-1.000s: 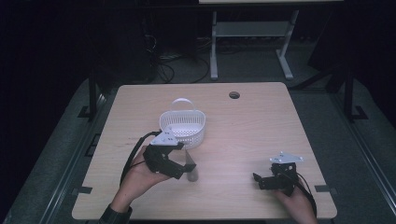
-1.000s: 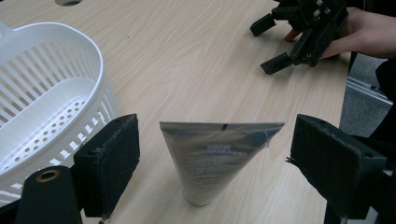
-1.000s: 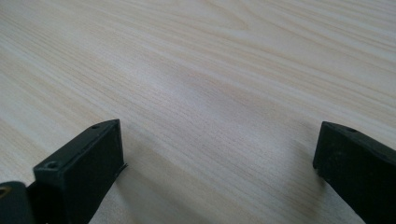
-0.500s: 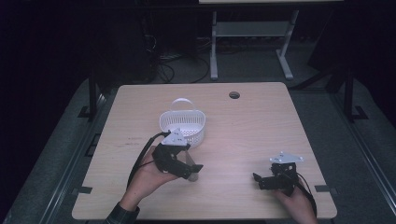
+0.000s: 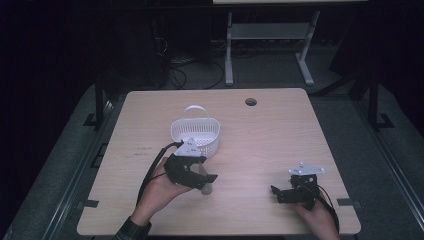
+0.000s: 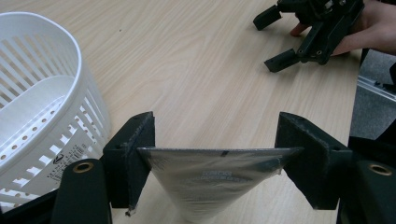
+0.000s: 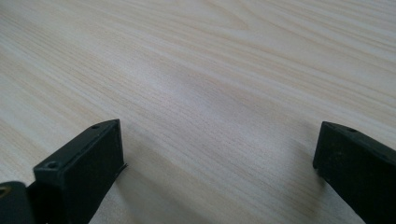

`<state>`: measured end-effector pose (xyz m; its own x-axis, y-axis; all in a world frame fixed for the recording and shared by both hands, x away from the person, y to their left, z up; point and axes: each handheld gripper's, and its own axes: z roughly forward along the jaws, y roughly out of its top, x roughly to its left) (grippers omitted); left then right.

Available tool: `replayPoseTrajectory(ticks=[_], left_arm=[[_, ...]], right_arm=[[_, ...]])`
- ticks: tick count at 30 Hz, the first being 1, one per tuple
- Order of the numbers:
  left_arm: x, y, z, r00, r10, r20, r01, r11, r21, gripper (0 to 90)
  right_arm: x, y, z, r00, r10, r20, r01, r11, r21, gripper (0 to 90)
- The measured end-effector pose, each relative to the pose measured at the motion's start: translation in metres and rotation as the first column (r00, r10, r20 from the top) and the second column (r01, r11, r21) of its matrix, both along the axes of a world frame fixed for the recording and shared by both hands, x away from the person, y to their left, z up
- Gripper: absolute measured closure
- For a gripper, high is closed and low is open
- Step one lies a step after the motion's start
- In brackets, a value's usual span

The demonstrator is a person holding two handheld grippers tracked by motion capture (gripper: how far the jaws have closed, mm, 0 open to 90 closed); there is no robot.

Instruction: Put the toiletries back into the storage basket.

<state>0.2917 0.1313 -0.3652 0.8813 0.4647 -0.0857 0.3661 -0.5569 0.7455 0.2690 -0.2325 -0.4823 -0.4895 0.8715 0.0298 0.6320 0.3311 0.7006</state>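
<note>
Between the jaws of our left tongs (image 6: 215, 154) we grip a clear tube (image 6: 211, 179) by its flat crimped end, just above the bench (image 5: 260, 135) and just beside the white basket (image 5: 195, 134). Our right tongs (image 5: 286, 192) rest on the bench well apart, jaws spread wide on nothing.

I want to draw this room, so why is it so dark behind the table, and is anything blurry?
In the high view the table is lit while the floor around it stays dark. In the left gripper view the tube shines grey and the basket looks crisp. In the right gripper view the near black jaws look soft.
</note>
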Motion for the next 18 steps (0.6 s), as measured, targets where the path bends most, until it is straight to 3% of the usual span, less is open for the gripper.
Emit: replayPoseTrajectory(ticks=[18], left_arm=[[0.001,0.0047,0.0028,0.9998,-0.011,-0.015,0.011,0.9999,-0.002,29.3]], right_arm=[[-0.0001,0.0,-0.0001,1.0,0.0,0.001,0.0,1.0,-0.001,1.2]])
